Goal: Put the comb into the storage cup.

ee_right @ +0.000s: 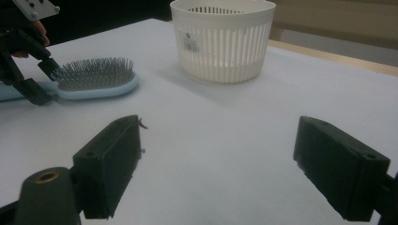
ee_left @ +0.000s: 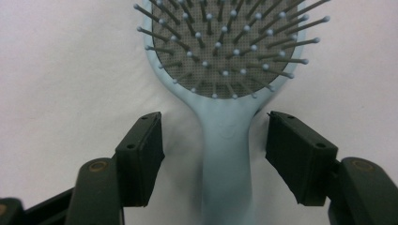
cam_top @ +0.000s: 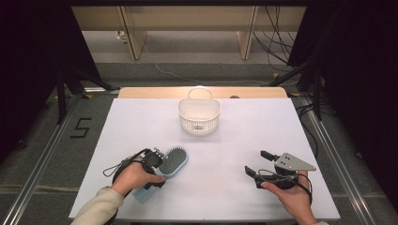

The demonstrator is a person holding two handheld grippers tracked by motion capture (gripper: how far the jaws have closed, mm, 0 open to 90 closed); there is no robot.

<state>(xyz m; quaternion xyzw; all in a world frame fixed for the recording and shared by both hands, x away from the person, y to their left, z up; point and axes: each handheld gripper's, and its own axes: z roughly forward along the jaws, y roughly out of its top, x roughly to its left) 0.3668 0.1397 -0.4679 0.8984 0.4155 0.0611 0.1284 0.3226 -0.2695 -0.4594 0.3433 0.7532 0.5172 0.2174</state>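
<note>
Straddling the pale-blue plastic hairbrush (ee_left: pixel 225 154) w/ left tool (ee_left: pixel 215 150): handle lies btwn its pads on white counter (cam_top: pixel 225 145), pads apart, not yet touching. Next, probably: pinch handle, lift twd white slotted plastic basket (cam_top: pixel 199 116) ahead. Right tool (ee_right: pixel 218 159) gapes empty.

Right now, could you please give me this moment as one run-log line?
left gripper: open, astride handle of light-blue plastic hairbrush, not gripping | right gripper: open, nothing between | white slotted plastic basket: behind
</note>
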